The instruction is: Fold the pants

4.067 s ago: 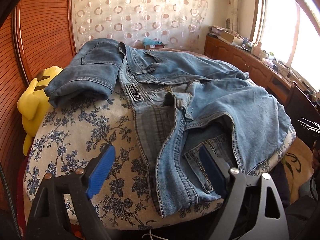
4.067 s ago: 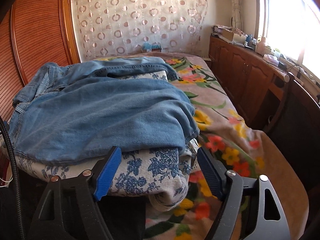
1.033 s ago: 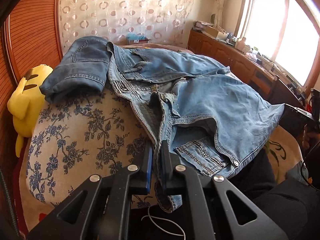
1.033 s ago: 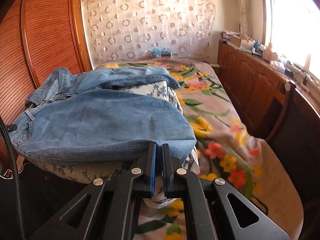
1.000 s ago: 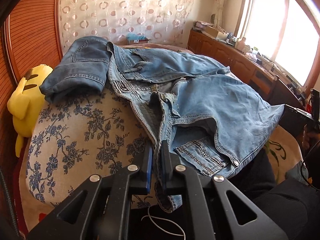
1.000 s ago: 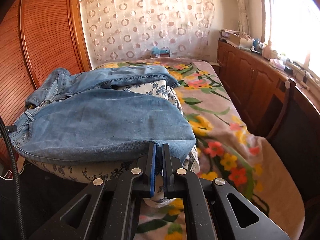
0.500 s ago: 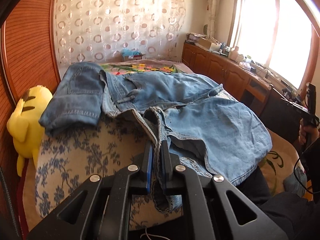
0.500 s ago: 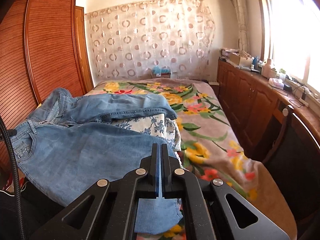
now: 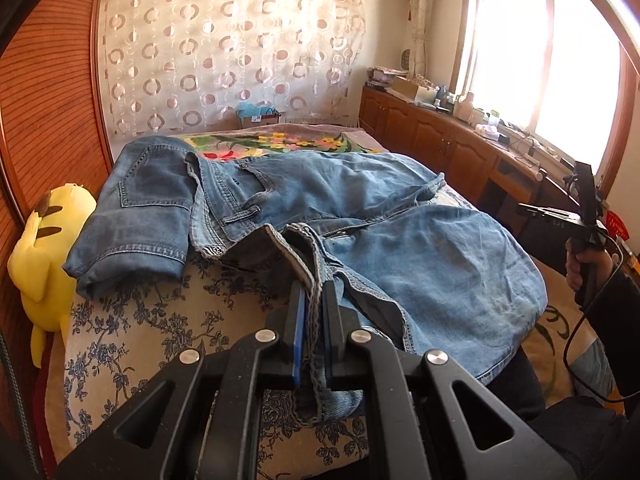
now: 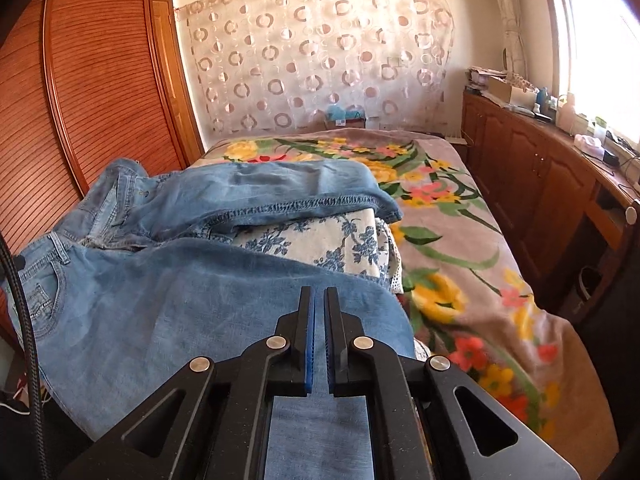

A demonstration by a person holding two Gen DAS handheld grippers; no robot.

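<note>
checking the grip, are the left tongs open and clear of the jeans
No, the left tongs are shut on the jeans, pinching the waistband edge.

You see a yellow plush toy beside the blue-flowered cushion. Behind it your floral blanket meets a circle-patterned curtain and wooden cabinets.
</note>
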